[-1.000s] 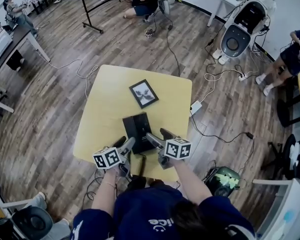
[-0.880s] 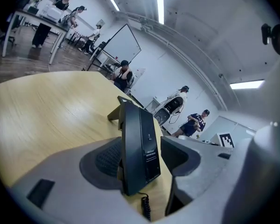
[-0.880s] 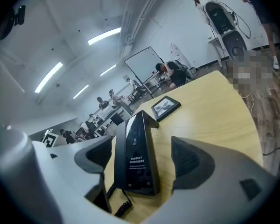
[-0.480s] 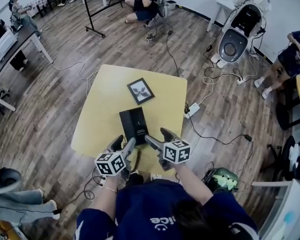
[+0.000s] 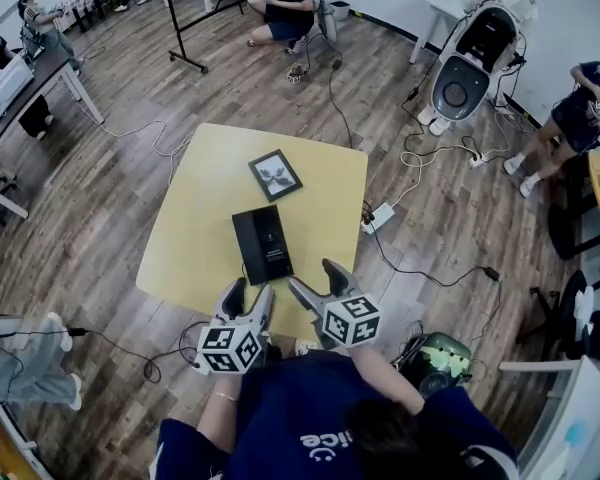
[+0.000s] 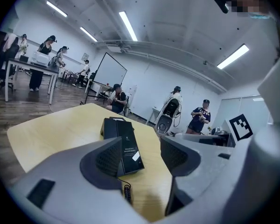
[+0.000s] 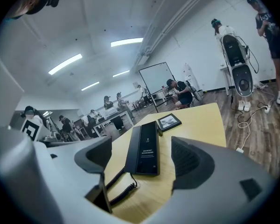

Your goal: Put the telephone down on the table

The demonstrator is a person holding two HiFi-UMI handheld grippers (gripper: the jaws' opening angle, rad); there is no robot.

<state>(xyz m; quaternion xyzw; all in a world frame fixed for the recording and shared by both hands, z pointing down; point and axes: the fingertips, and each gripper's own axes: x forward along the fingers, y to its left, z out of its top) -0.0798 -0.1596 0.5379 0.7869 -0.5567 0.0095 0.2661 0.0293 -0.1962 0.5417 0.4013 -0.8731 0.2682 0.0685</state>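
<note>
A person in a dark blue top stands at the near edge of a pale yellow table (image 5: 200, 218) (image 6: 51, 129) (image 7: 200, 120), holding a pair of grey tongs in each hand. The left tongs (image 5: 248, 298) (image 6: 140, 150) are spread open with nothing between their ribbed pads, and the right tongs (image 5: 317, 283) (image 7: 142, 155) are likewise open and empty. Both pairs hover side by side at the table's near edge, each carrying a cube with black and white square markers at its back. The telephone (image 5: 262, 245) (image 6: 126, 146) (image 7: 147, 148), a slim black handset on a flat black base, lies on the table just beyond the tips of both tongs, clear of them and touched by neither. It lies lengthwise, pointing away from the tongs. Its black coiled cord (image 6: 126, 192) (image 7: 121, 192) trails from the near end of the telephone back toward the tongs and the table edge. Farther out past the telephone, well away from the tongs, a small black picture frame (image 5: 275, 175) (image 7: 169, 121) lies flat on the table. Off to the right of the right tongs, a white power strip (image 5: 378, 216) and cables lie on the wood floor (image 5: 100, 218) beside the table. Other people sit and stand around the edges of the room.
</note>
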